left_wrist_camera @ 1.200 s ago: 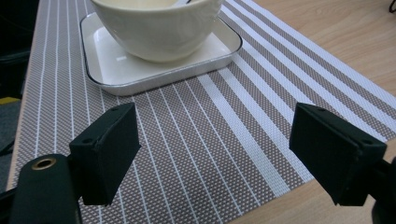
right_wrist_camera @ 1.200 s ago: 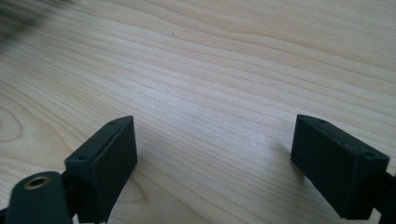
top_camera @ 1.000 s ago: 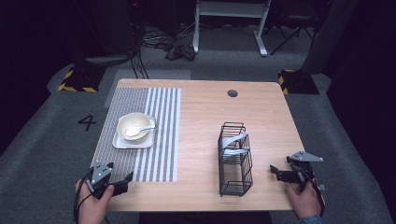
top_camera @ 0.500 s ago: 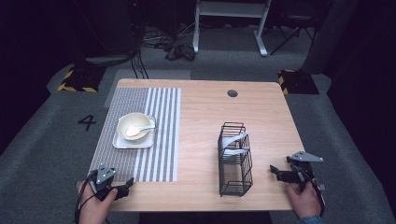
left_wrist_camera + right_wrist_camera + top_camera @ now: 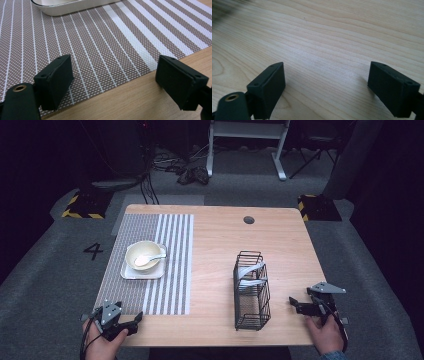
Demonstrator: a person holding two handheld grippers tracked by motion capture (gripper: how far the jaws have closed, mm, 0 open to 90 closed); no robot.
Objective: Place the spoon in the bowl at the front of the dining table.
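Two hand-held tools rest at the lower edge of the wooden bench [image 5: 215, 225], both with jaws spread wide and holding nothing. The left tool [image 5: 134, 322] sits at the lower left of the high view, at the near edge of the striped placemat [image 5: 165, 270]; up-frame from it stand one cream bowl [image 5: 144, 255] with one white spoon [image 5: 148, 259] in it, on one square white plate [image 5: 135, 272]. In the left gripper view the plate's rim [image 5: 75, 6] crosses the top of the frame, well apart from the jaws. The right tool [image 5: 295, 304] lies at the lower right, pointing left toward the one black wire rack [image 5: 251, 292], which stands near it with its long axis running up-frame and pale pieces in its far end. The left tool looks nearer the bowl, the right nearer the rack; whichever moves first likely has only a short reach.
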